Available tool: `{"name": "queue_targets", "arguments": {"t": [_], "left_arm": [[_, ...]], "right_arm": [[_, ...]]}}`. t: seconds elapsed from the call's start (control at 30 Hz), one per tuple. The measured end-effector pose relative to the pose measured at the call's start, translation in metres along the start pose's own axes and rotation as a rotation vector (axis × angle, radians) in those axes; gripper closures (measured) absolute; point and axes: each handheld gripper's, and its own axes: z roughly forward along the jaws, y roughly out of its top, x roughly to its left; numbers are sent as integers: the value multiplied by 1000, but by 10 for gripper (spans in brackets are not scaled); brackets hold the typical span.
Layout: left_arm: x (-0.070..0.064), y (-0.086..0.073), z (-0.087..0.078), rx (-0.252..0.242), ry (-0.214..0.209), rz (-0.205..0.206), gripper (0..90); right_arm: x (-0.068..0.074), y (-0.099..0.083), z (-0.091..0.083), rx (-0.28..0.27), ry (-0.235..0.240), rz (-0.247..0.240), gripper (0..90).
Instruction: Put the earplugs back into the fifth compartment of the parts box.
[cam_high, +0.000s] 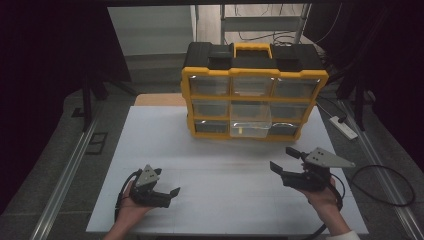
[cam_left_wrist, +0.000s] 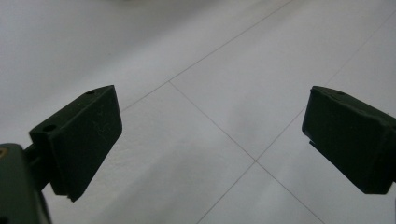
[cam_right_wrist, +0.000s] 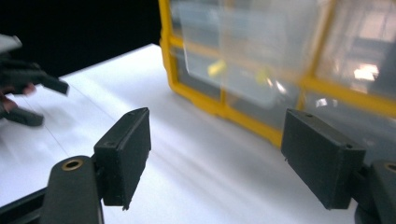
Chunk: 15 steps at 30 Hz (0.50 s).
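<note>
A yellow and black organizer box (cam_high: 254, 90) with clear drawers stands at the back middle of the white table (cam_high: 220, 175). Its bottom middle drawer (cam_high: 251, 125) is pulled out toward me. In the right gripper view the organizer box (cam_right_wrist: 299, 88) is close ahead, and small yellow pieces (cam_right_wrist: 215, 68) show blurred through the clear drawer (cam_right_wrist: 224, 51). My left gripper (cam_high: 166, 182) rests open near the front left, empty, jaws wide apart over bare table (cam_left_wrist: 210, 140). My right gripper (cam_high: 285, 159) is held open at the front right, pointing toward the box, with nothing between its jaws (cam_right_wrist: 215, 154).
A white power strip (cam_high: 343, 126) and a black cable (cam_high: 385, 185) lie on the floor to the right of the table. Metal rails (cam_high: 65, 175) run along both sides. The left gripper (cam_right_wrist: 28, 88) appears far off in the right gripper view.
</note>
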Motion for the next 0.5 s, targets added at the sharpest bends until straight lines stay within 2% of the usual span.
{"name": "queue_targets", "arguments": {"t": [0.13,0.23,0.5], "left_arm": [[1,1,1,1,-2,4,49],[1,1,1,-10,3,5,48],[2,1,0,-24,5,8,48]], "right_arm": [[-3,-22,-8,27,-29,28,257],[-5,-40,-11,60,-28,36,255],[-15,-72,-11,110,-46,61,248]]}}
